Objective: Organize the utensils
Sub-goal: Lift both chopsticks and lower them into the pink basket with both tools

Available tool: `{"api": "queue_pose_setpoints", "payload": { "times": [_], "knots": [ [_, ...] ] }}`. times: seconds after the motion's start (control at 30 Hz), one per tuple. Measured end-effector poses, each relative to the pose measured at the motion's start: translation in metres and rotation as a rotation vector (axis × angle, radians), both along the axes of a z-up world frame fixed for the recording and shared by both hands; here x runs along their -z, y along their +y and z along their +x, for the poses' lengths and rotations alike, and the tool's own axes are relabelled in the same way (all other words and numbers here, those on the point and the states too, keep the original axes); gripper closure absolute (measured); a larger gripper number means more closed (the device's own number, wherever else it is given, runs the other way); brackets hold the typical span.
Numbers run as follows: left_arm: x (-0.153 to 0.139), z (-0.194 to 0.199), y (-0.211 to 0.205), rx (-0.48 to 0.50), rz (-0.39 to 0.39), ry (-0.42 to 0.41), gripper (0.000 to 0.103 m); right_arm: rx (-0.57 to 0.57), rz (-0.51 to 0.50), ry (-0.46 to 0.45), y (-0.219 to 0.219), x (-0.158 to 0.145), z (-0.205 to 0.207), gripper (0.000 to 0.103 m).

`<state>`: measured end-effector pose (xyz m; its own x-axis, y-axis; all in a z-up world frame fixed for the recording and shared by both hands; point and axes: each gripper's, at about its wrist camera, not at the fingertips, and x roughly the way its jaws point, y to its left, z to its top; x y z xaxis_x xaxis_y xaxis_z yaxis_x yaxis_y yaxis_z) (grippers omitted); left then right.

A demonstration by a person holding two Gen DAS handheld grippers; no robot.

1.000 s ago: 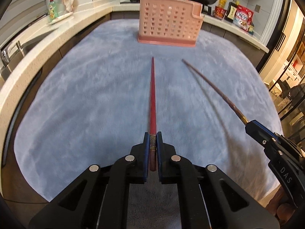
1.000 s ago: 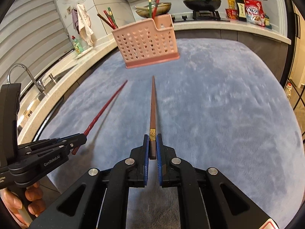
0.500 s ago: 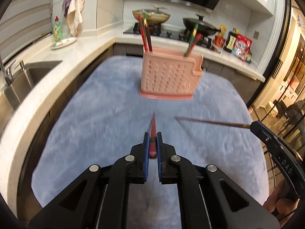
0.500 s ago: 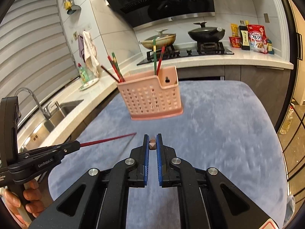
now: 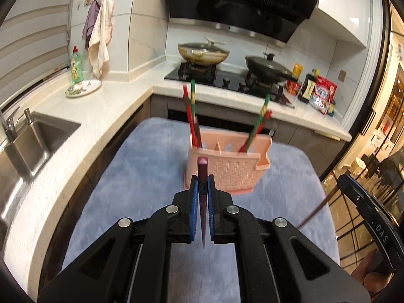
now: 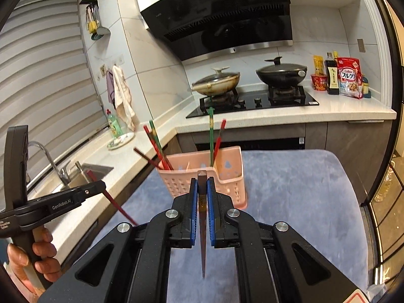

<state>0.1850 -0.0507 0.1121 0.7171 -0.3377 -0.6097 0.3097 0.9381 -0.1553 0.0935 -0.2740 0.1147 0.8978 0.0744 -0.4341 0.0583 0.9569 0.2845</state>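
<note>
A pink perforated utensil basket (image 5: 228, 170) (image 6: 222, 179) stands on the blue-grey mat and holds several red and green chopsticks. My left gripper (image 5: 202, 184) is shut on a dark red chopstick (image 5: 202, 202), held upright with its thin tip pointing down toward me. It also shows in the right wrist view (image 6: 101, 185), at the left. My right gripper (image 6: 202, 185) is shut on a brown chopstick (image 6: 202, 214), also upright, tip down. It also shows in the left wrist view (image 5: 341, 180), at the right. Both grippers are raised above the mat, short of the basket.
The blue-grey mat (image 6: 290, 189) covers the table. A white counter with a steel sink (image 5: 38, 139) runs along the left. A hob with two pans (image 6: 252, 96) and food packets (image 6: 348, 77) stand behind. A dish-soap bottle (image 5: 76, 67) stands by a plate.
Both grippers have lifted and tilted up, swinging their chopsticks from lying forward toward the basket to standing upright with tips down. The basket now appears nearer and seen from above.
</note>
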Motion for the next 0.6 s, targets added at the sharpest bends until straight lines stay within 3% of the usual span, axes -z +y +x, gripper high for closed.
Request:
{"api": "queue_pose_setpoints", "payload": {
  "times": [0.3,0.6],
  "knots": [
    [-0.066,0.035,-0.013,0.012,-0.078,-0.096,0.096,0.002,0.045,-0.135,-0.017,-0.059,0.037,0.096],
    [-0.119,0.068,-0.027,-0.009,-0.1,-0.225,0.096,0.029,0.042,-0.24,-0.03,-0.107,0.089,0.096]
  ]
}}
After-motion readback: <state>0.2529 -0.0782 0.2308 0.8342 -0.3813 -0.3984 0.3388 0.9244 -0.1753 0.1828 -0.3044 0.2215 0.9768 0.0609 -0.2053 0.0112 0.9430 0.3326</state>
